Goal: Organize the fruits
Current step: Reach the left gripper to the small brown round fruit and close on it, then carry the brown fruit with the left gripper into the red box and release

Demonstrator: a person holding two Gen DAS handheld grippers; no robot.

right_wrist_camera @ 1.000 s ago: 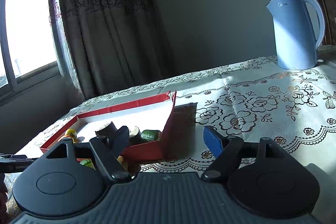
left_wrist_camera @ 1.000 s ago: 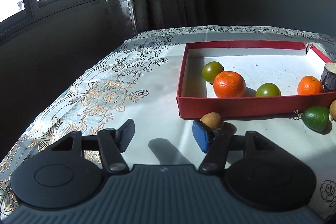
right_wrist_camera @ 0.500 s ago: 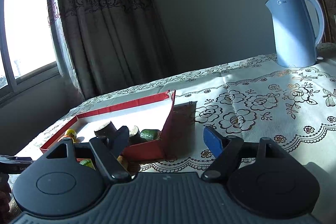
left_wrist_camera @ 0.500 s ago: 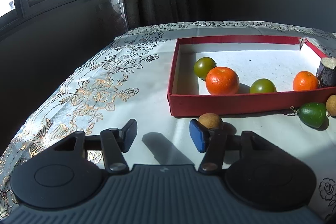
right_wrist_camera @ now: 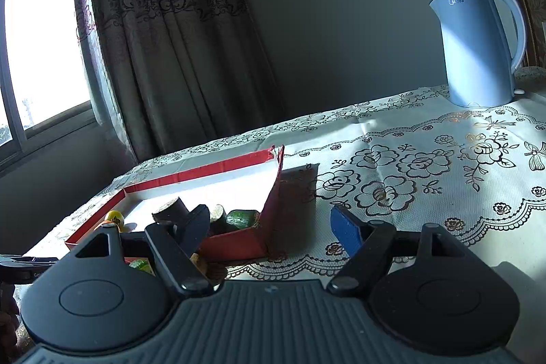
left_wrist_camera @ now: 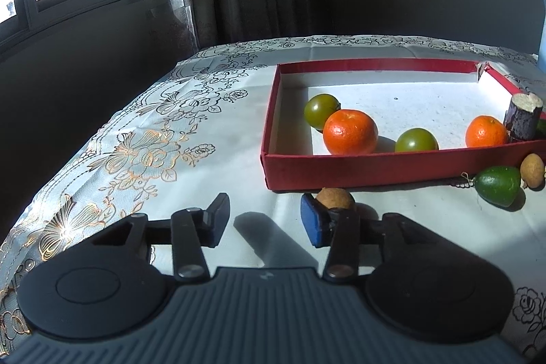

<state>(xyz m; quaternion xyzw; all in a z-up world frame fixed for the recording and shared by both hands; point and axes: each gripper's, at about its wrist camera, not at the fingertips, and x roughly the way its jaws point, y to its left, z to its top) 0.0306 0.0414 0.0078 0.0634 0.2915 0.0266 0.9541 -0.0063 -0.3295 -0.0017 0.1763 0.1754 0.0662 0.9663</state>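
Observation:
A red box [left_wrist_camera: 375,168] with a white floor holds two oranges [left_wrist_camera: 350,132], two green tomatoes [left_wrist_camera: 320,111] and a brown sugarcane piece [left_wrist_camera: 522,116]. On the cloth before it lie a small brown longan [left_wrist_camera: 333,197], a green lime [left_wrist_camera: 497,186] and another longan [left_wrist_camera: 532,170]. My left gripper [left_wrist_camera: 264,219] is open and empty, its right finger just in front of the near longan. My right gripper [right_wrist_camera: 273,229] is open and empty beside the box's right end [right_wrist_camera: 269,214].
A floral tablecloth [left_wrist_camera: 153,152] covers the table; its left edge drops off near the window and curtain. A blue electric kettle [right_wrist_camera: 477,46] stands at the far right of the table. The left gripper's handle [right_wrist_camera: 24,265] shows at the right wrist view's left edge.
The left gripper has drifted left, so the box and fruits sit further right in its view. The right gripper has barely moved.

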